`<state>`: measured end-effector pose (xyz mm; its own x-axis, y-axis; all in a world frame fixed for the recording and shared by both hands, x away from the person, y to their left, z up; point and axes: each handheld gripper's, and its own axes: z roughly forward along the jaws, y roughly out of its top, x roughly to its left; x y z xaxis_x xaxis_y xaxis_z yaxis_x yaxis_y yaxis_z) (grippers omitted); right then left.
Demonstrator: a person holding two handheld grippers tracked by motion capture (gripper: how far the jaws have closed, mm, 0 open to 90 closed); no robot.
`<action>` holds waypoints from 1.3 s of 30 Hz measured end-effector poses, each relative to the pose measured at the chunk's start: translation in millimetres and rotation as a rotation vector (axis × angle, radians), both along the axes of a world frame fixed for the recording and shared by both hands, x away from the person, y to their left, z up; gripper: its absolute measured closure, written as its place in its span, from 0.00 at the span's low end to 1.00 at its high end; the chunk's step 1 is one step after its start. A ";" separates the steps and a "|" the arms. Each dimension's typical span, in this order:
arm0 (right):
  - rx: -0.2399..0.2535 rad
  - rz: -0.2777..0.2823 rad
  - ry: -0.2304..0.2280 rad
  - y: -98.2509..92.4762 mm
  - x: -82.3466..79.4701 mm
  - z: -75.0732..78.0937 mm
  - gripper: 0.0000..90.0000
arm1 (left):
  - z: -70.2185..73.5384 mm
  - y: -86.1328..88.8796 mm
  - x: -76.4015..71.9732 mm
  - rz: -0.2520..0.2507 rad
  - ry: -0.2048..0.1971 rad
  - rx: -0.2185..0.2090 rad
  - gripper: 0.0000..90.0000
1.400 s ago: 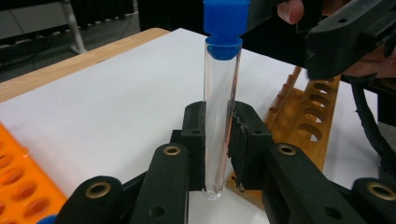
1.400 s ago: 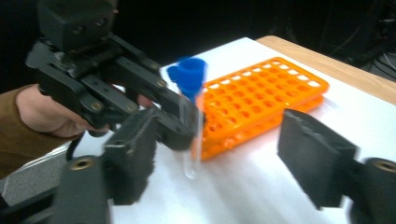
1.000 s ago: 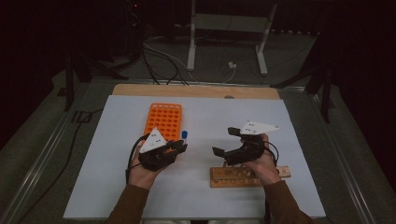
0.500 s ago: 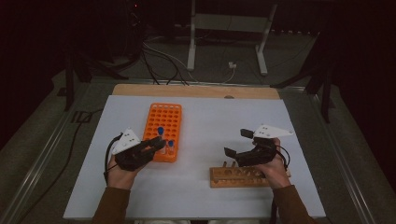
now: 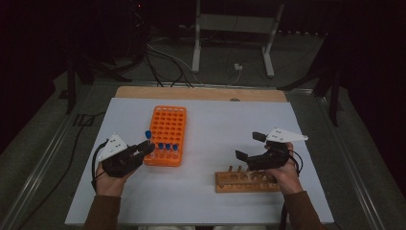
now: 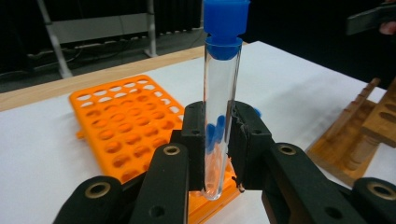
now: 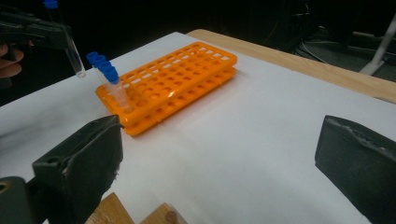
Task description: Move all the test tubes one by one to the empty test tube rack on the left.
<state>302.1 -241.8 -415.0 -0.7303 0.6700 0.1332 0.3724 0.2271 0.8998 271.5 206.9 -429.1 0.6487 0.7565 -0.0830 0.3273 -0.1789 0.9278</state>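
**Mia:** Dark room all around, and a big white table (image 5: 210, 191) in the middle with a wooden edge at the far side. What is on it?

**Ben:** An orange rack (image 5: 167, 129) full of little holes lies on the left part. A wooden rack (image 5: 246, 182) lies near the front on the right.

**Mia:** What is the left gripper (image 6: 218, 140) doing?

**Ben:** Its two black jaws are squeezed tight on a clear tube (image 6: 219, 107). The tube stands straight up between them. It has a blue cap (image 6: 225, 21) on top. The bottom of the tube hangs just below the jaws.

**Mia:** Where is that tube over the table?

**Ben:** In the high view the left gripper (image 5: 143, 151) is just beside the near left corner of the orange rack. The tube's cap (image 5: 148, 134) pokes up there. The right gripper view shows the tube (image 7: 70, 46) up in the air, apart from the rack (image 7: 187, 74).

**Mia:** Are there more tubes?

**Ben:** Yes. A few tubes with blue caps (image 5: 167, 146) stand in the near row of the orange rack. I think there are three, but it is too dim to count for sure.

**Mia:** And the right gripper (image 5: 249, 147)?

**Ben:** Its jaws are wide apart, with nothing between them. It hangs just over the wooden rack and points toward the orange rack. The person's right hand (image 5: 287, 175) holds it from behind.
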 end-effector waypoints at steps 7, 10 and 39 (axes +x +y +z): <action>0.007 -0.017 -0.004 -8.5 -1.8 0.1 0.01 | -9.3 8.7 1.6 0.037 0.000 0.000 0.86; 0.012 -0.023 -0.006 -11.1 -2.6 -0.2 0.01 | -12.8 10.6 3.1 0.046 0.006 0.001 0.86; 0.035 -0.056 -0.007 -26.6 -8.4 -5.7 0.01 | -27.5 4.6 8.6 0.118 -0.010 0.034 0.86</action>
<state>293.7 -268.3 -420.7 -0.6925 0.7052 0.1522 0.3777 0.1747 0.9093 280.1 211.5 -456.6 0.5555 0.8300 -0.0503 0.3391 -0.1709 0.9251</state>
